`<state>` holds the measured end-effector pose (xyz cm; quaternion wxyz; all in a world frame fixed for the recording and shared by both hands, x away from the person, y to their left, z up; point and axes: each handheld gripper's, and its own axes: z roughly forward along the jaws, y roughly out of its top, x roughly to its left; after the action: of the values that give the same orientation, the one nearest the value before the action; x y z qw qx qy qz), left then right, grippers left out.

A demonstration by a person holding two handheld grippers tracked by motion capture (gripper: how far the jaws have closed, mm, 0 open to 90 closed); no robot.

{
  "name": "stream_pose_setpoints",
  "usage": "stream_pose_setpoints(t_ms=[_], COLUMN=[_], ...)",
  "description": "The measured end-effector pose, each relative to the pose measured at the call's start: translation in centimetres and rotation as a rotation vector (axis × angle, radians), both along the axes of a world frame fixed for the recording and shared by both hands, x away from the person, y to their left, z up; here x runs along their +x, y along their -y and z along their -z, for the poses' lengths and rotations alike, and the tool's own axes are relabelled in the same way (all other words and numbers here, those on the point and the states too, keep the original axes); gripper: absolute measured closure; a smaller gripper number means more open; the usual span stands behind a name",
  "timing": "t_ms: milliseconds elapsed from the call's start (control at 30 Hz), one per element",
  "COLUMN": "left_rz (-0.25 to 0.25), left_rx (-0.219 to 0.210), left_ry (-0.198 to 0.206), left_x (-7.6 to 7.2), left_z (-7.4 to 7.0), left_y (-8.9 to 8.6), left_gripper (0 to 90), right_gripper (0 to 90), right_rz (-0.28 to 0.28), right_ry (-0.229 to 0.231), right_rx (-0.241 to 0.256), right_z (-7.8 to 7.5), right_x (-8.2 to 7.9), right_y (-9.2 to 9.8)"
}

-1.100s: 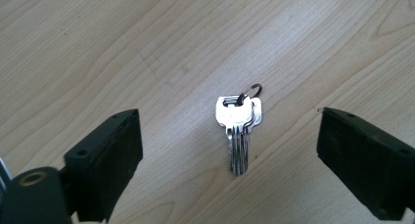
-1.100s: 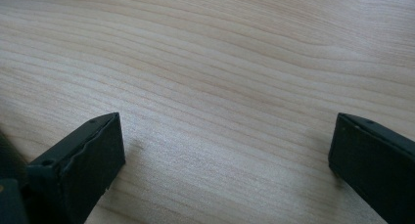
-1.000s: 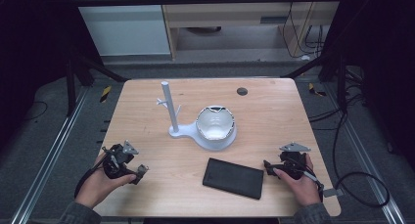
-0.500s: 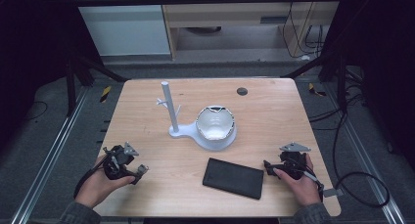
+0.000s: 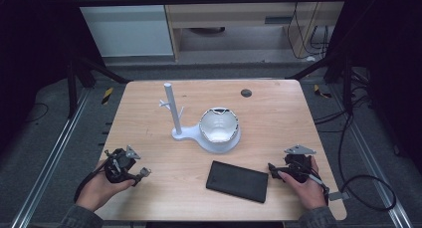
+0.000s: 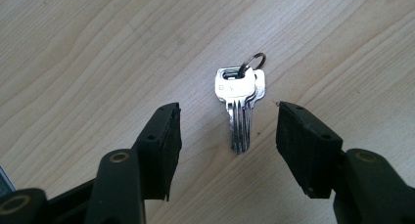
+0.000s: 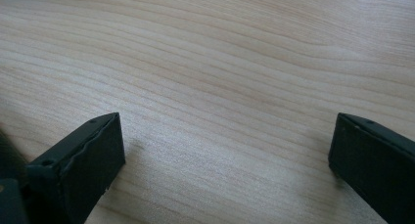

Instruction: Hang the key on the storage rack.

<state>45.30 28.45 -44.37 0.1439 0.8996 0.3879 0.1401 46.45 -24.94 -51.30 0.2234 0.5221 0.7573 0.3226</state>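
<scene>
Wooden desk point(image 5: 278, 118) carries everything. White stand point(image 5: 206, 133) with upright peg and bowl base sits mid-desk, likely the hanging spot. Black flat case point(image 5: 237, 181) lies near the front edge, right of centre. Right gripper point(image 5: 274, 171) rests by the front right corner, jaws wide apart over bare wood, idle. Left gripper point(image 6: 227, 131) near the front left corner, jaws apart, straddling the keys point(image 6: 239, 99) lying flat, lined up for a pinch.
</scene>
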Motion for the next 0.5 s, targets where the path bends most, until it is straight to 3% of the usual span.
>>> stream_pose_setpoints(t_ms=[500], left_rz=[0.01], left_rx=[0.008], left_ry=[-0.041], left_x=[0.46], left_z=[0.56], left_y=[-0.27], left_gripper=[50.3], right_gripper=[0.4], right_rz=[0.0], right_ry=[-0.003], right_rx=[0.004], right_z=[-0.02], right_x=[-0.03], right_y=[0.0])
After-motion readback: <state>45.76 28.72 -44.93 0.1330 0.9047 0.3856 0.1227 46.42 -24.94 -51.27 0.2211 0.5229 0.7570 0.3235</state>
